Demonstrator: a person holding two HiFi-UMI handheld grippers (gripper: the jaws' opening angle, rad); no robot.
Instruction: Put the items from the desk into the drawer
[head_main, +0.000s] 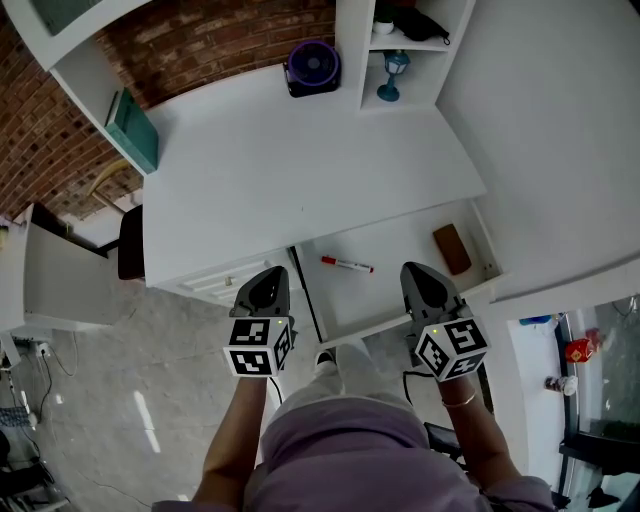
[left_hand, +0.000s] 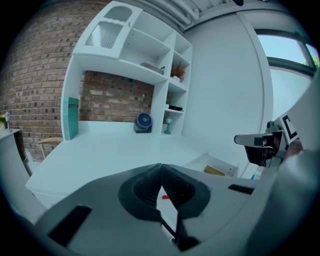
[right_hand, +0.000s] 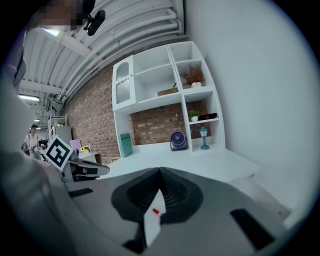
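Left gripper (head_main: 268, 274), right gripper (head_main: 421, 272): jaws pressed together, nothing between. Marker (head_main: 347, 265) and brown block (head_main: 452, 248) lie in open drawer (head_main: 395, 295). Fan (head_main: 313, 67) sits at surface (head_main: 300, 160) far edge. Risk: reach across could bump drawer front and roll marker.

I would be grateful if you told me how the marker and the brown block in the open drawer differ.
The marker is thin, red and white; the brown block is broader and plain brown. The marker lies toward the left, the brown block at the right end. Both lie flat in the open drawer.
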